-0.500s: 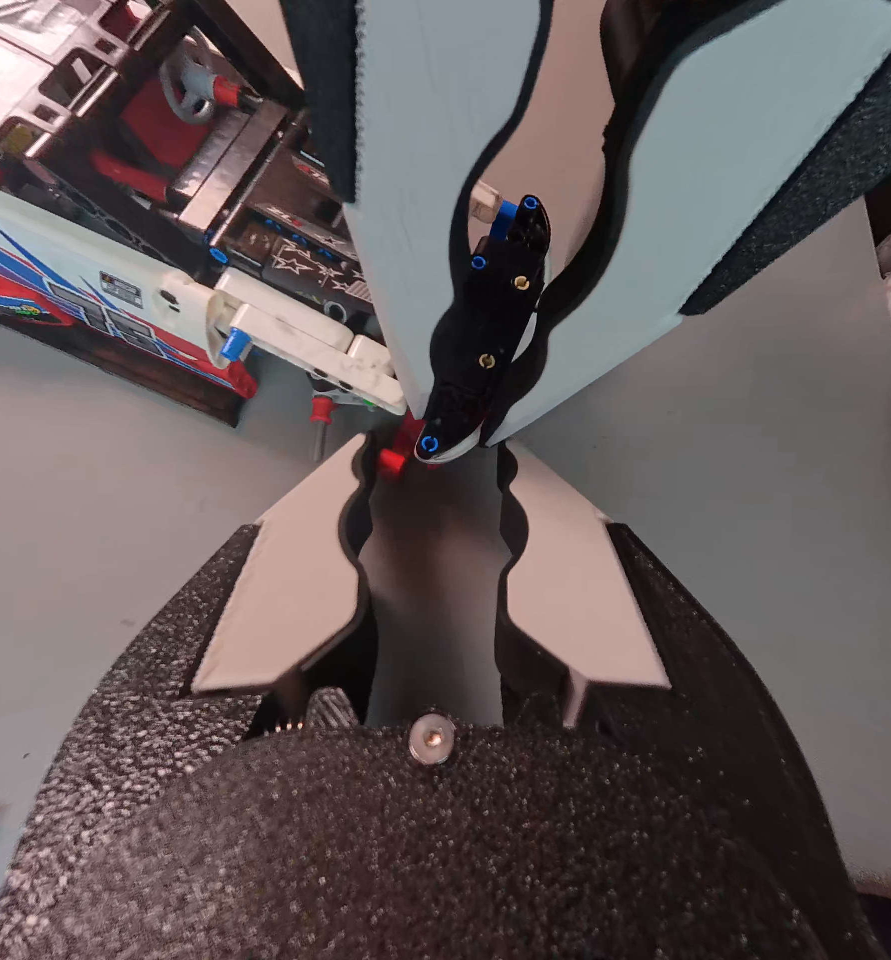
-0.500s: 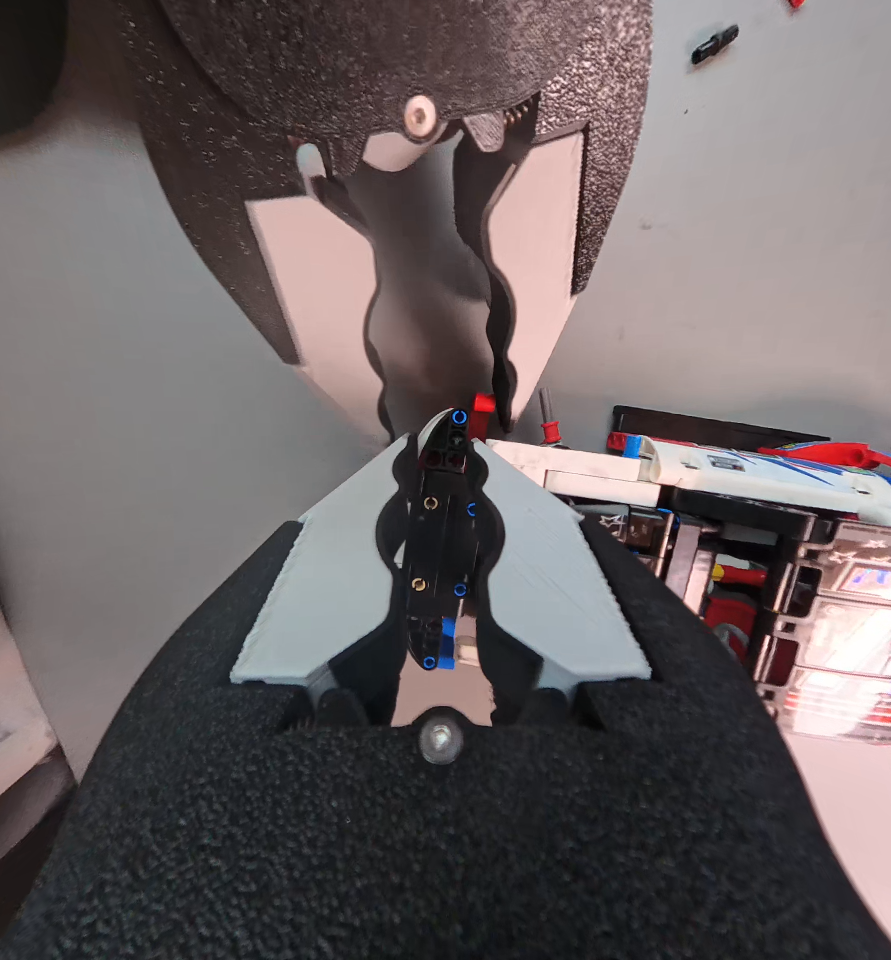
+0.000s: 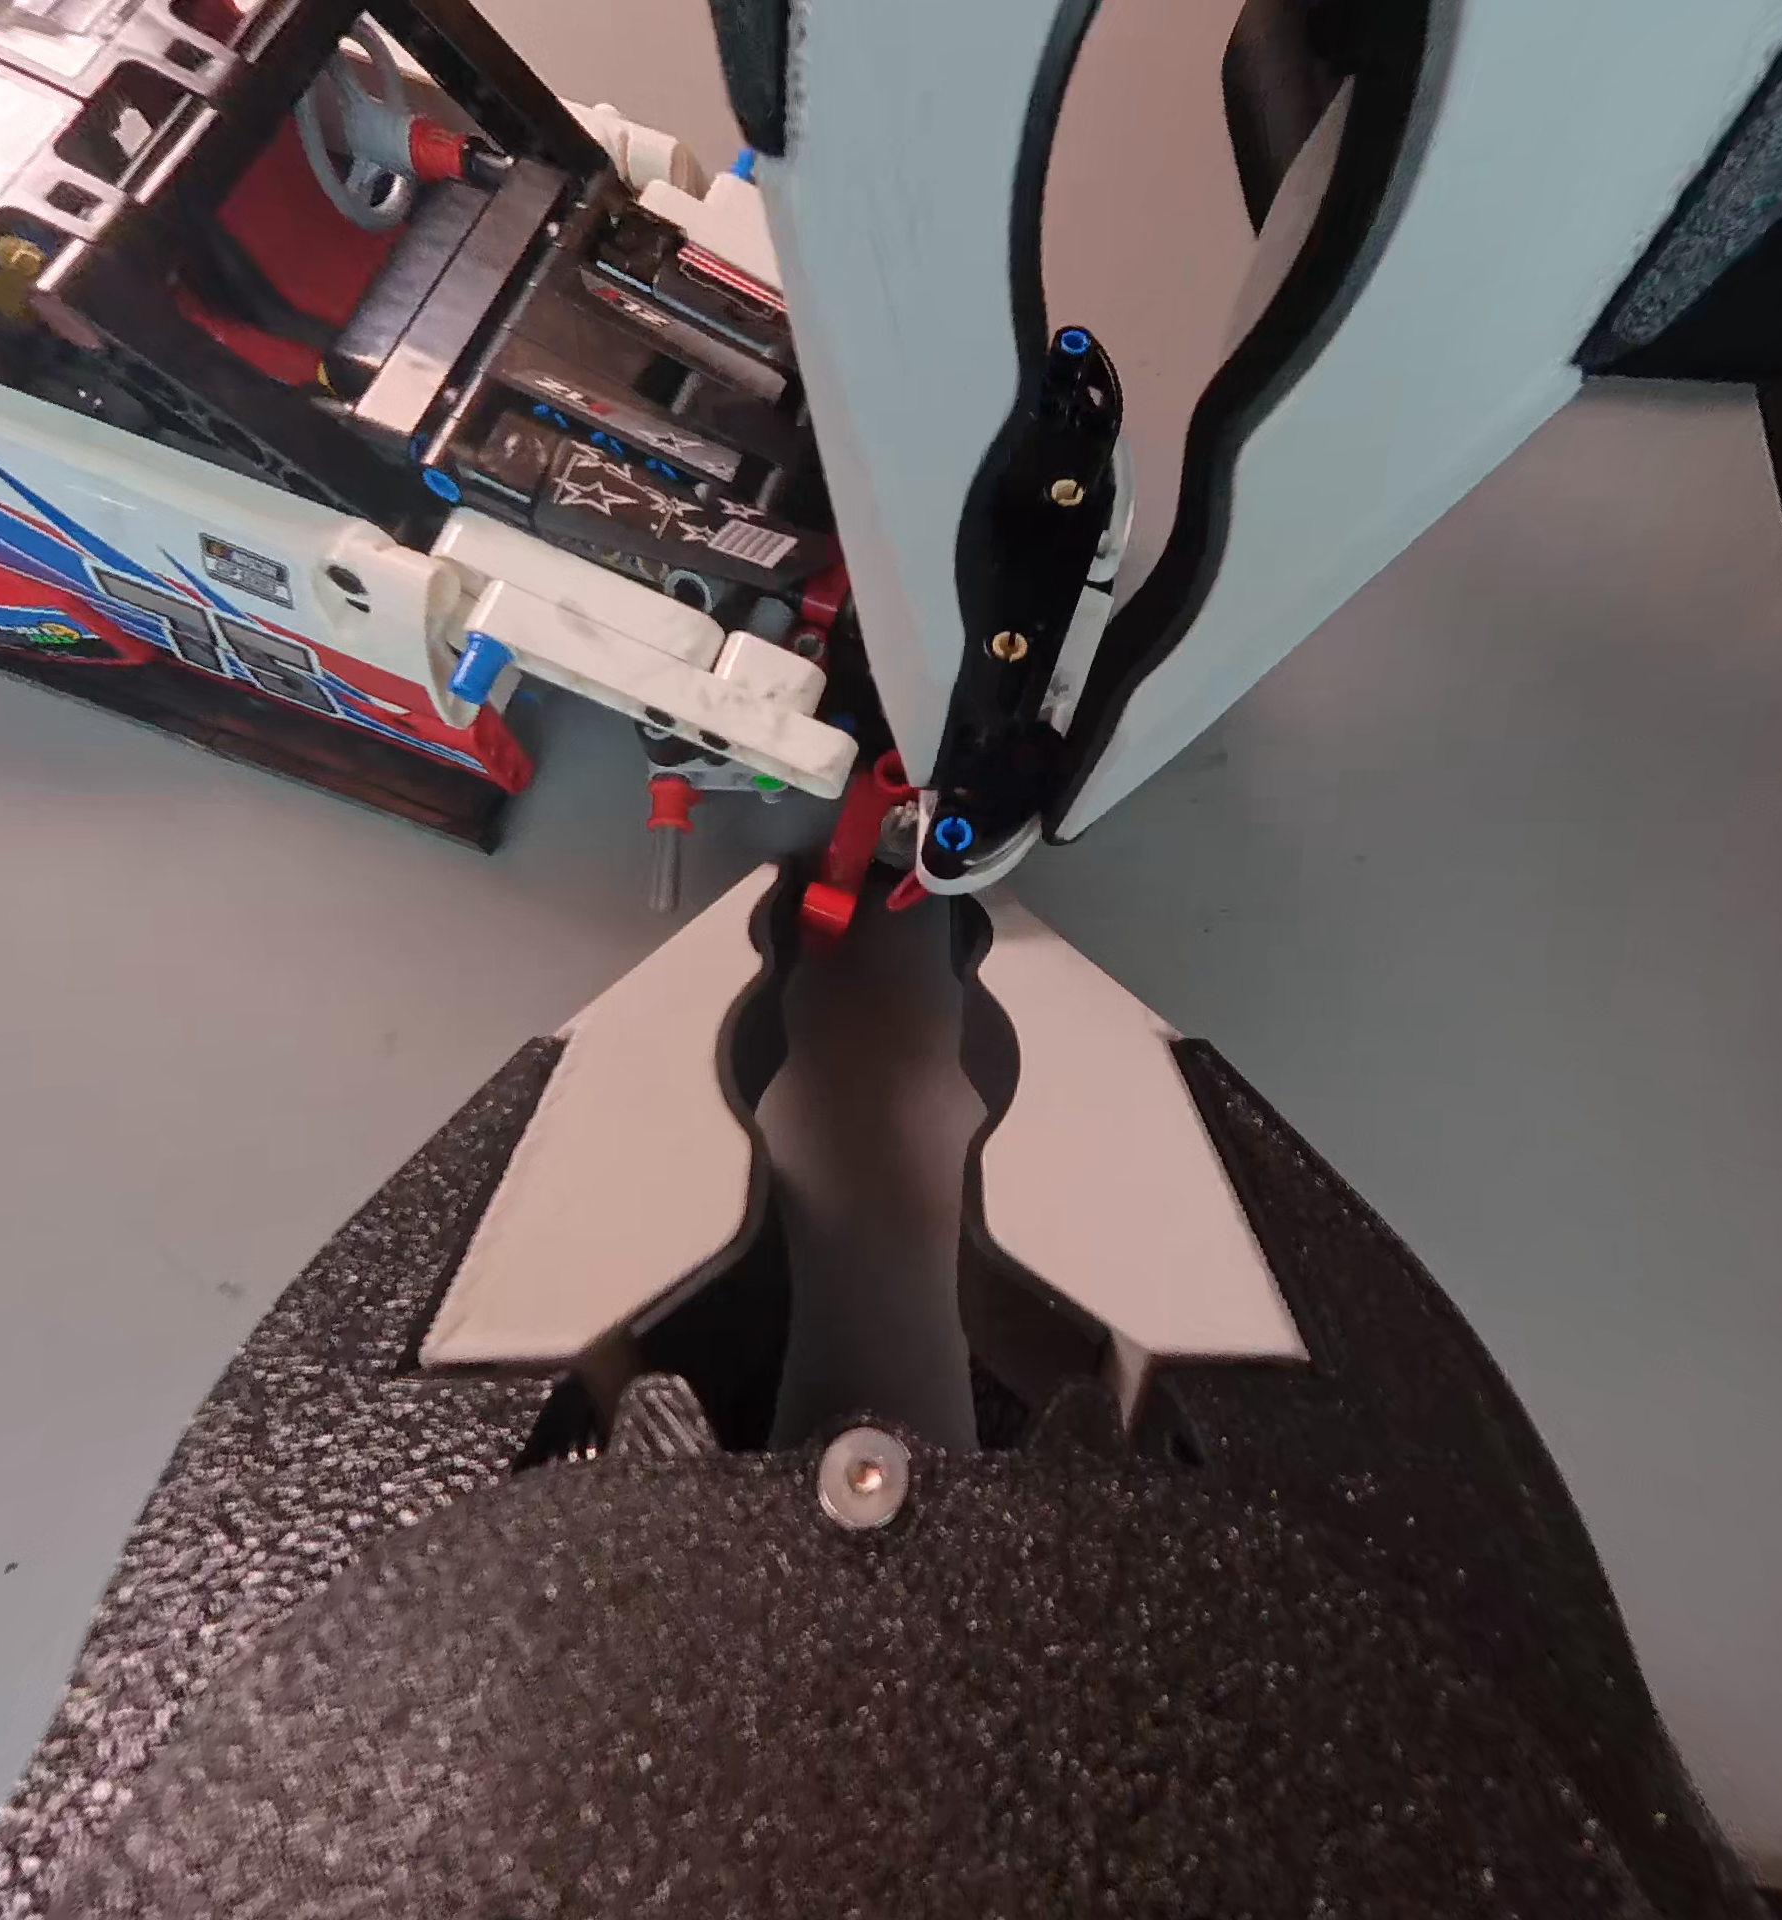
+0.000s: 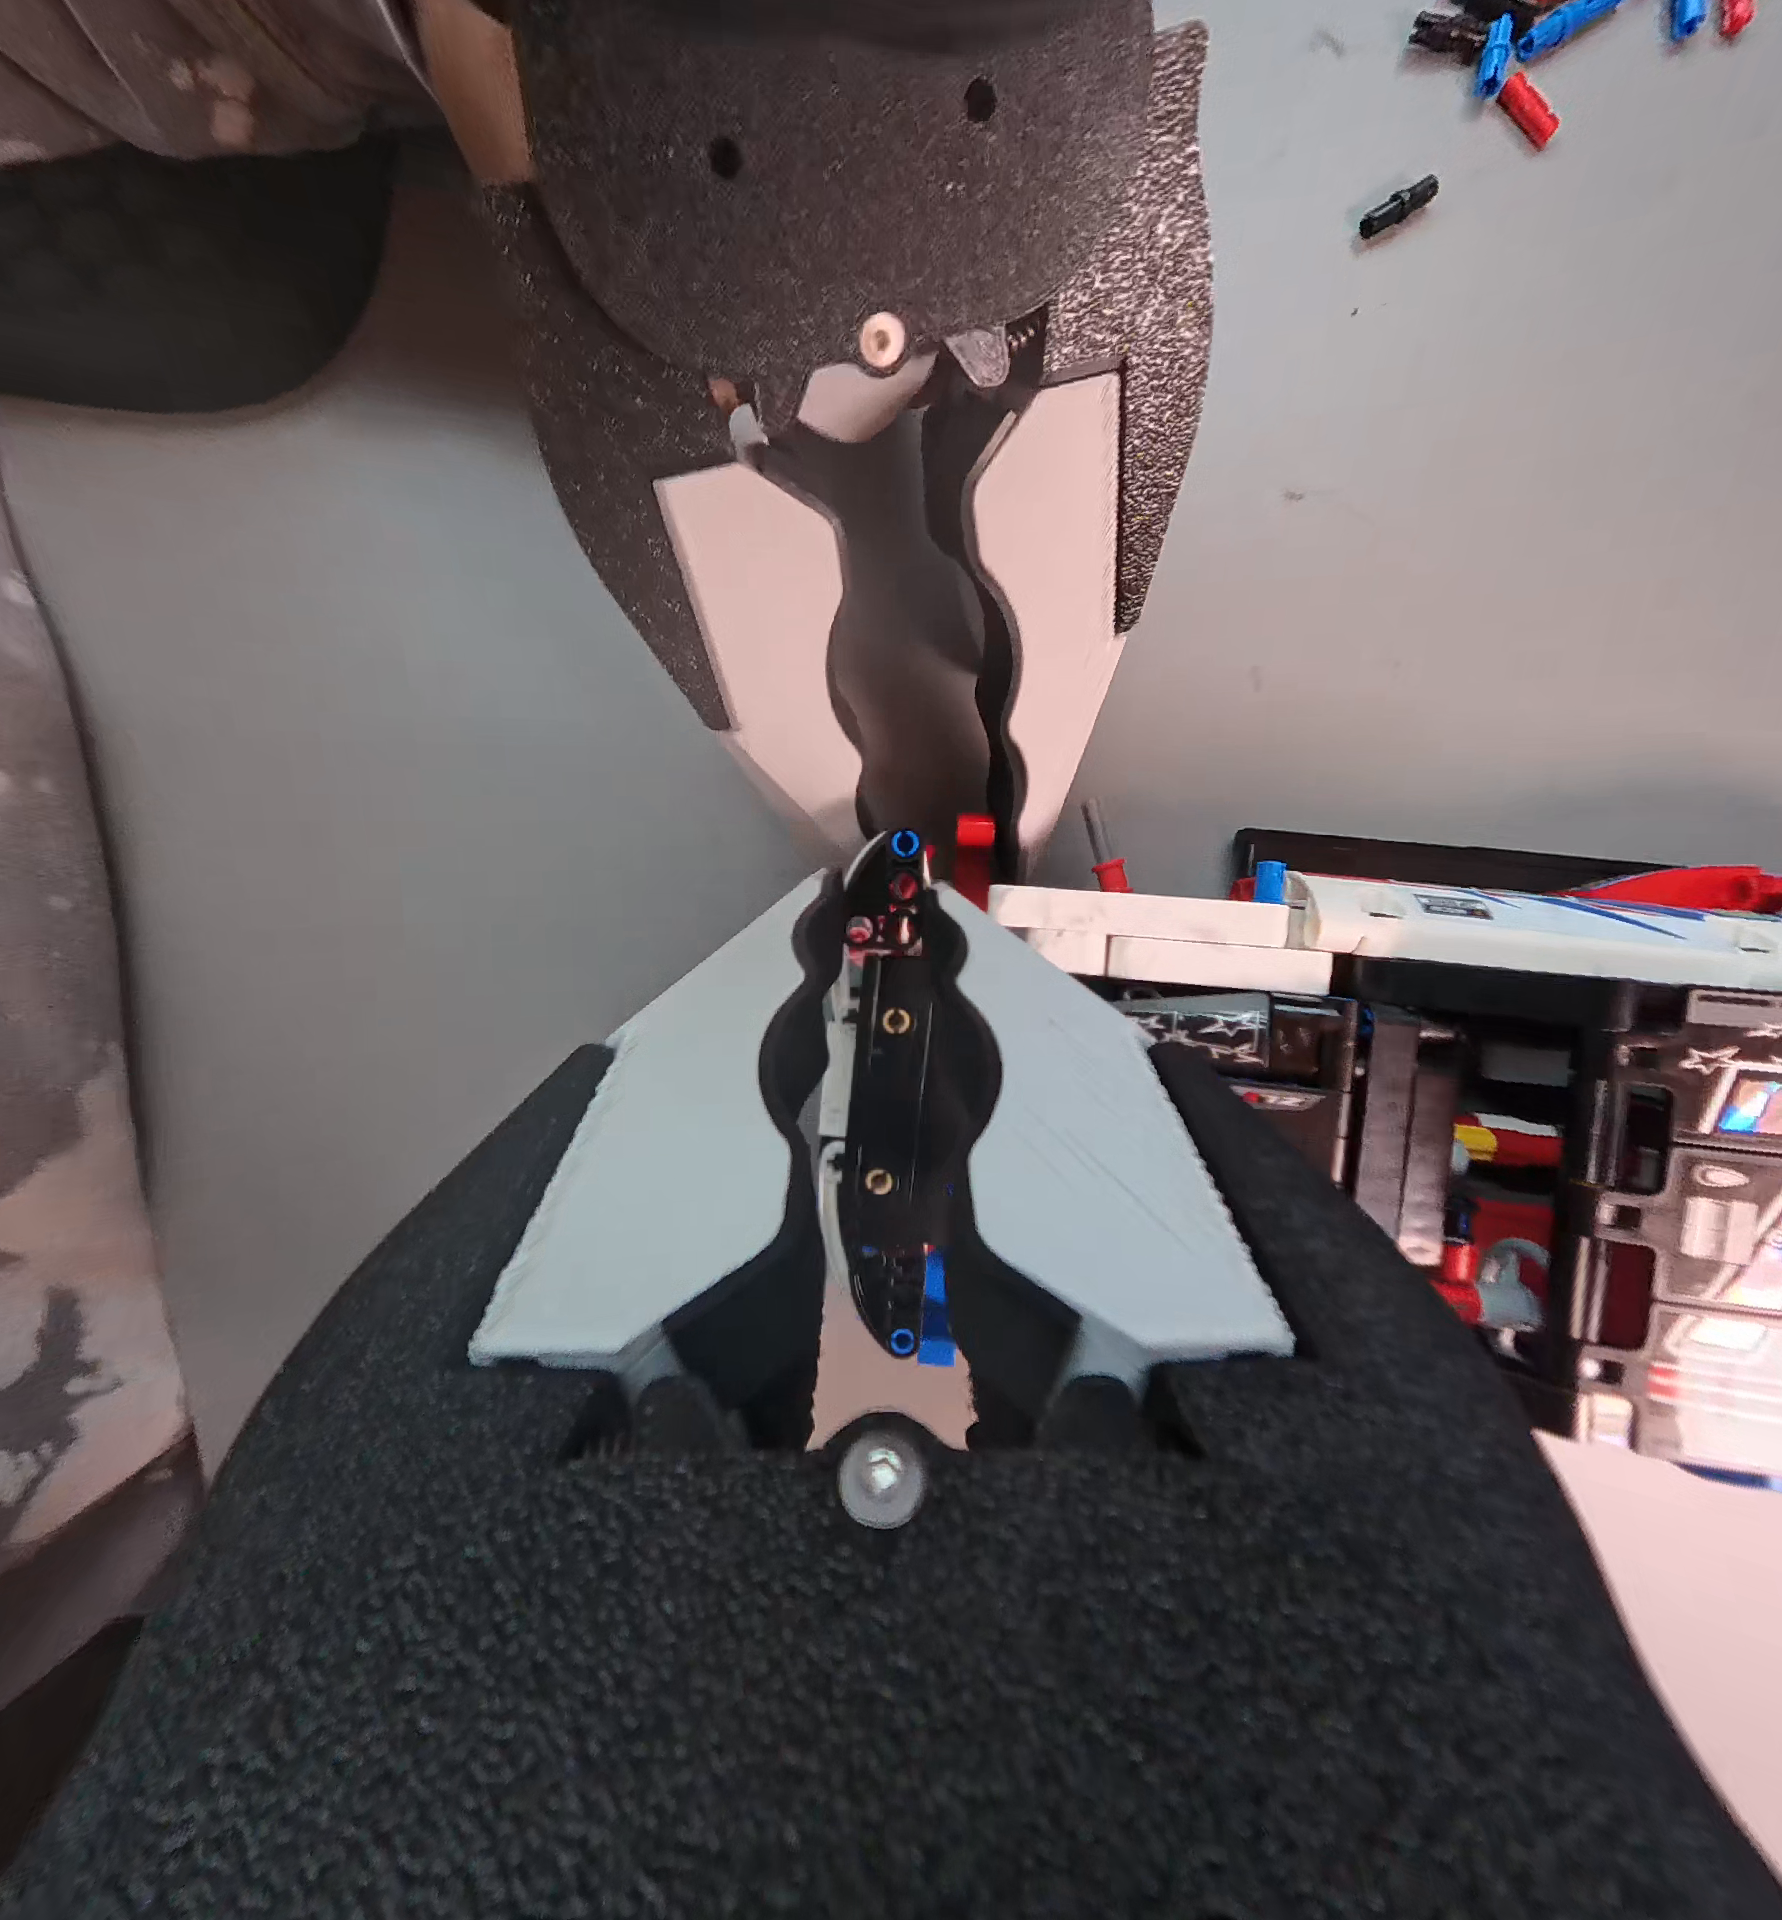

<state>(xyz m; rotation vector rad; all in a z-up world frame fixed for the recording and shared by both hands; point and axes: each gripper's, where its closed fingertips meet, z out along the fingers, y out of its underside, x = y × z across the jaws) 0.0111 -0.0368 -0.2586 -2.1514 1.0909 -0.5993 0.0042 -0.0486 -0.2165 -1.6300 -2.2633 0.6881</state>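
Right now my right gripper (image 4: 882,894) pinches a long black toy panel (image 4: 892,1091), its tip just beside a red connector (image 3: 845,862) on the toy car (image 3: 243,582). My left gripper (image 3: 871,914) is spread, empty, nearly touching that connector. Any tilt could jam the panel or knock the connector askew.

Pale grey matte tabletop (image 4: 1489,623), evenly lit; mottled grey-brown floor (image 4: 25,935) beyond its edge
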